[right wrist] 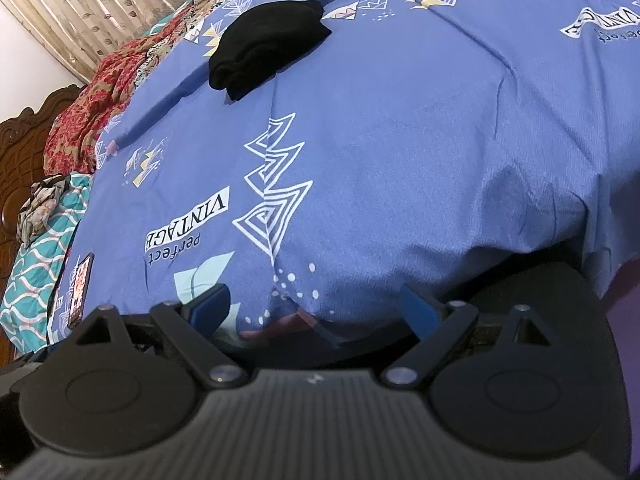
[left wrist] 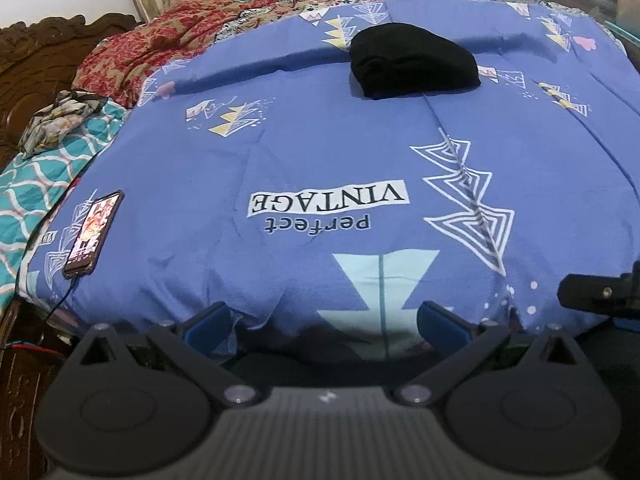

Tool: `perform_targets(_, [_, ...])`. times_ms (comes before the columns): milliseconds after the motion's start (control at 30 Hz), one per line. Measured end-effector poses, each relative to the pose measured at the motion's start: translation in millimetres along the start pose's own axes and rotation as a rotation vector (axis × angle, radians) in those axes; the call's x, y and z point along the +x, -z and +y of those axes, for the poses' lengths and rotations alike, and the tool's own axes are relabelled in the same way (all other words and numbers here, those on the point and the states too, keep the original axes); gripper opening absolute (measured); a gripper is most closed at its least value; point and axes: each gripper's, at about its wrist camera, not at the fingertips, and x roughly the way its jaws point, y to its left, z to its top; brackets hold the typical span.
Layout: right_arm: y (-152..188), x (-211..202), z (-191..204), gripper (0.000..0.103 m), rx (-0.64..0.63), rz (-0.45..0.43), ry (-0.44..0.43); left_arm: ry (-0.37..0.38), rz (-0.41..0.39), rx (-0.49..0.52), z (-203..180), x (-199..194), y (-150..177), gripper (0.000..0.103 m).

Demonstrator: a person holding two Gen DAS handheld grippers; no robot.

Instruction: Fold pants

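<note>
The black pants (left wrist: 412,65) lie folded into a compact bundle on the blue printed bedsheet (left wrist: 320,152), far across the bed. They also show in the right wrist view (right wrist: 268,46) at the upper left. My left gripper (left wrist: 324,318) is open and empty at the near edge of the bed, far from the pants. My right gripper (right wrist: 316,306) is open and empty, also at the near edge. Part of the right gripper shows at the right side of the left wrist view (left wrist: 600,292).
A lit phone (left wrist: 94,234) with a cable lies on the sheet at the left. A red patterned quilt (left wrist: 132,52) and a teal blanket (left wrist: 44,176) lie beyond it. A carved wooden headboard (left wrist: 36,60) stands at the far left. Curtains (right wrist: 80,8) hang behind.
</note>
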Motion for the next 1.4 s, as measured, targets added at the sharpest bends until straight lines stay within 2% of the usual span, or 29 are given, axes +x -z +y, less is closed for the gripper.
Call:
perform_targets(933, [3,0,2,0.093,0.001,-0.001,0.002,-0.102,-0.032,-0.02,8,2,-1,0.103])
perform_targets(1400, [4,0,4,0.093,0.006,0.0,0.004,-0.115,-0.039,-0.025,11,2,-2,0.103])
